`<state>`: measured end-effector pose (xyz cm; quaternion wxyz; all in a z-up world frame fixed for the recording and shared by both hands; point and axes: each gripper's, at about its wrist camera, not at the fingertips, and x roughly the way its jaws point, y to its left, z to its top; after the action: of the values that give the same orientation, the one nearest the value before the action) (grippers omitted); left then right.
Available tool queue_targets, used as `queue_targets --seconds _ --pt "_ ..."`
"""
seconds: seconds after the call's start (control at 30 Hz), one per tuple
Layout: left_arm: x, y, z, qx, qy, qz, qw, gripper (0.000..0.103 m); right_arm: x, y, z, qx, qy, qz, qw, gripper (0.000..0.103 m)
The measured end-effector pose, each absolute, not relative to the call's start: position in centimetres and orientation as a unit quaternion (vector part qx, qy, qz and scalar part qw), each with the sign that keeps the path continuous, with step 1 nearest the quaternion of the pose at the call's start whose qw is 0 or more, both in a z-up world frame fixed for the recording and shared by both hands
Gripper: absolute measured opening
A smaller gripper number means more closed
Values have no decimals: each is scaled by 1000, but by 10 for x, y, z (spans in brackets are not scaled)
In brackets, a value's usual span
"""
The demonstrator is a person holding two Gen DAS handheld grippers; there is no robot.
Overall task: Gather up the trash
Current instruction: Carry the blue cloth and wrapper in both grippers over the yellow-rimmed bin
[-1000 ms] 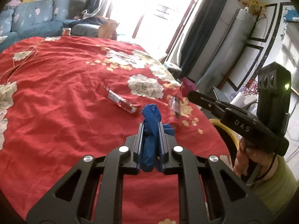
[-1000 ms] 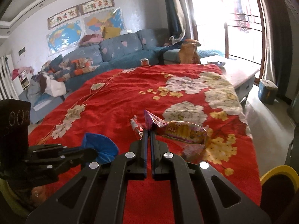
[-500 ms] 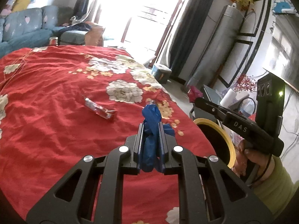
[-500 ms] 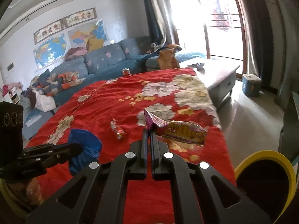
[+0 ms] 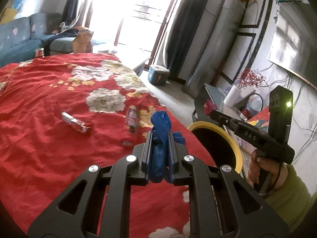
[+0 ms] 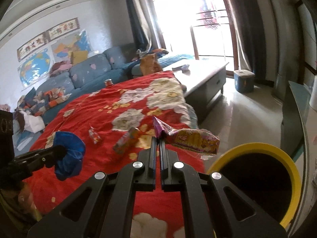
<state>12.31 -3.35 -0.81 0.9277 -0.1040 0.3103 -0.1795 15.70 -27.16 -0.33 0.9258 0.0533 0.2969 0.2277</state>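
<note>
Left wrist view. Left gripper [image 5: 160, 136]: fingers closed on a crumpled blue bag [image 5: 160, 130], which bulges above the tips and hangs below between the pads; its lower end is hidden by the gripper frame. Red floral cloth [image 5: 49, 123]: covers the surface below, cut off at the left and bottom edges. On it, a silver-and-red wrapper [image 5: 76, 122] lies flat; a second, purple-and-white wrapper [image 5: 131, 119] lies near the blue bag, blurred, print unreadable. Yellow-rimmed bin [image 5: 235, 148]: stands just off the cloth's right edge, interior dark, contents not discernible; its near side is hidden by the gripper frame. Right gripper [image 5: 211, 112]: seen side-on at right, over the bin; a scrap of magenta shows at its tip, opening not readable from here.

Right wrist view. Right gripper [image 6: 157, 140]: fingers nearly together, pinching the corner of a purple-and-yellow snack packet [image 6: 190, 139], which juts right, held clear of the cloth [image 6: 95, 117], beside the bin's [image 6: 289, 164] rim. Two wrappers lie on the cloth, one small [image 6: 94, 135], one orange-toned [image 6: 126, 140] and blurred. Left gripper [image 6: 59, 150], partly cut off at left, carries the blue bag [image 6: 69, 156].
</note>
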Motion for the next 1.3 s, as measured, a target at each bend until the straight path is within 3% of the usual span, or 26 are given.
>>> queue_targets --seconds 1.3 --pt "146 -188 -18 17 316 -285 905 9 159 -403 -31 151 313 120 930 3"
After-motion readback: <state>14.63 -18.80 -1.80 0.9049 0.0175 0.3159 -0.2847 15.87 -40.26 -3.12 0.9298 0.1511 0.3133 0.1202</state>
